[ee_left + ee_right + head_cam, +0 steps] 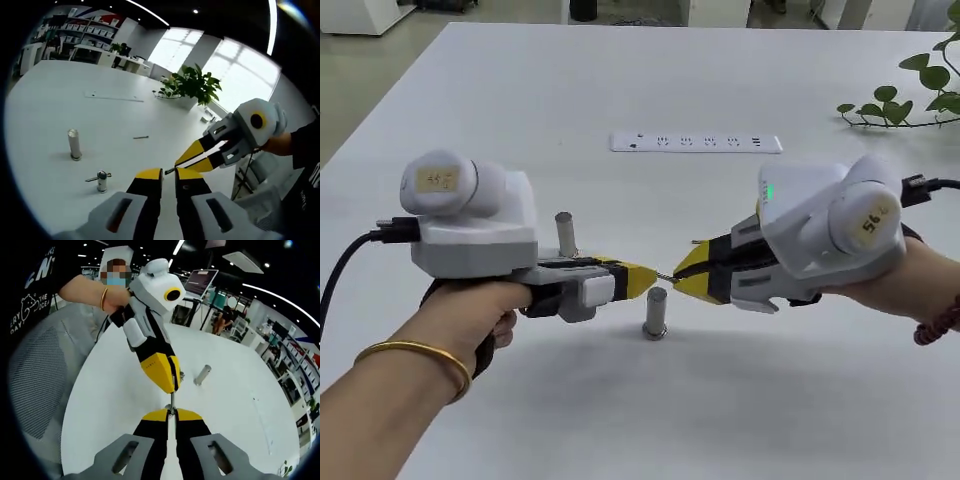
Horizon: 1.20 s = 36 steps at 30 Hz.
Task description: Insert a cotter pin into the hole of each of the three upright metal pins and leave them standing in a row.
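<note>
Cotter pin [172,400] spans the air between the two tool tips, above the table [720,80] and near the front metal pin [655,313]. The right tool [171,412] is clamped on one end. The left tool [168,172] has its jaws together at the other end, but I cannot tell whether they pinch it. If either tool releases too early, the cotter pin would likely drop. A low swing could topple the upright metal pin.

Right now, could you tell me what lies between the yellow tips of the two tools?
A thin metal cotter pin bridges the gap between left tool and right tool, seen in the head view.
</note>
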Motion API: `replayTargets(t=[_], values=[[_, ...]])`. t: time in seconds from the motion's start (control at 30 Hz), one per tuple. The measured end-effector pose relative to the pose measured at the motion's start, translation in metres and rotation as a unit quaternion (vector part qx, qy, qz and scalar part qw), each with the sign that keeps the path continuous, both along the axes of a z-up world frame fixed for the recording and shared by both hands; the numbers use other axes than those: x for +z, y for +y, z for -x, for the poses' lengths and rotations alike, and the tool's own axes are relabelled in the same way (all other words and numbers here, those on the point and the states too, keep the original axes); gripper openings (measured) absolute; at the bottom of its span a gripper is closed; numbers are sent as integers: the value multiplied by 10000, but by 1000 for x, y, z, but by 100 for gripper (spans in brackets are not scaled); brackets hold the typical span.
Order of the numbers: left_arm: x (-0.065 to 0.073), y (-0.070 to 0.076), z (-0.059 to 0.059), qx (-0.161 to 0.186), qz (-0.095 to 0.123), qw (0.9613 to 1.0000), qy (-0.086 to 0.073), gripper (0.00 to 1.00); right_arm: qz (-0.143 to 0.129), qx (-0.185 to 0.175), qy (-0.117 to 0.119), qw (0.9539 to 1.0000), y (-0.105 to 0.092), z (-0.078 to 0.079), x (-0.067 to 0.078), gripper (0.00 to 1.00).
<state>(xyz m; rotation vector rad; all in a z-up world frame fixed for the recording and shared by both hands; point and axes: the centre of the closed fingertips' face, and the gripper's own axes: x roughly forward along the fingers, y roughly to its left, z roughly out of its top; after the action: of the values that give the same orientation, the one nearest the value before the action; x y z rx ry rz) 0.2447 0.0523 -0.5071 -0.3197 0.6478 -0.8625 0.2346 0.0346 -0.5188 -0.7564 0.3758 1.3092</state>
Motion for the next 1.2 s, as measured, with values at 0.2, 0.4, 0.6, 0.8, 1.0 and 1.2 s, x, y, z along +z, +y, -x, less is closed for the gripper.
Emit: replayTargets(t=[0.2,0.4,0.6,0.8,1.0,1.2], values=[[0,-1,2,-37,-2,10000,-14,3,10,21,-18,10000,1,0,-1,0],[3,-6,5,-121,92,9999,-12,0,79,4,-83,9999,0,-2,-4,0],[1,-8,6,-338,-132,9988,-321,0,50,-78,-27,10000,-3,-1,-6,0],[-1,-9,9,-502,-391,9960,-626,0,-117,-260,39,9996,-3,-5,-3,0],[-1,-8,7,-541,-455,9945,-772,0,-218,-366,160,9990,-2,-5,-2,0],[-3,-6,8,-598,-615,9919,-939,0,-354,-505,358,9975,-3,-7,-3,2]])
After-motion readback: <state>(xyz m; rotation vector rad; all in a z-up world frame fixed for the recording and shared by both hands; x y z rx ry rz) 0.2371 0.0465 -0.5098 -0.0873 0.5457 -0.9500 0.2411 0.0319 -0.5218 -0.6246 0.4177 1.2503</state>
